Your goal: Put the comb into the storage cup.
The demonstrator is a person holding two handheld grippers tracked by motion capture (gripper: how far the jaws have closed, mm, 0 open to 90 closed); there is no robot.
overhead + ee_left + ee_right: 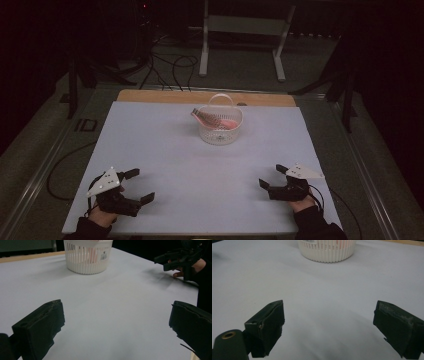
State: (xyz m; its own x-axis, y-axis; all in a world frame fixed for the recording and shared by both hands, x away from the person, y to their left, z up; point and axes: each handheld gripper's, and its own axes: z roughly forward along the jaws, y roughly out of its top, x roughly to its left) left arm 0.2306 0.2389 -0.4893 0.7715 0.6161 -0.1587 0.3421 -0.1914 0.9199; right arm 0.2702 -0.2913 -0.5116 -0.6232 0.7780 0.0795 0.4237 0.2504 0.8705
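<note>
Left gripper (pixel 138 185) sits at the near left corner of the white table cover (pixel 165 160), held in the person's left hand (pixel 102 216); jaws spread wide, nothing between them, grey three-cornered plate on top. In the left gripper view the two black jaws stand far apart over bare cover. White slatted basket (pixel 220 131) stands upright at the far middle of the cover, well apart from both grippers, handle raised. Inside it a pink item (pixel 227 123) and a striped item (pixel 207 117) that leans against the left of the rim; what they are cannot be told. A small label shows on the basket wall in the left gripper view. Right gripper (pixel 273 176) rests at the near right, jaws likewise spread and empty, pointing toward the table's middle.
</note>
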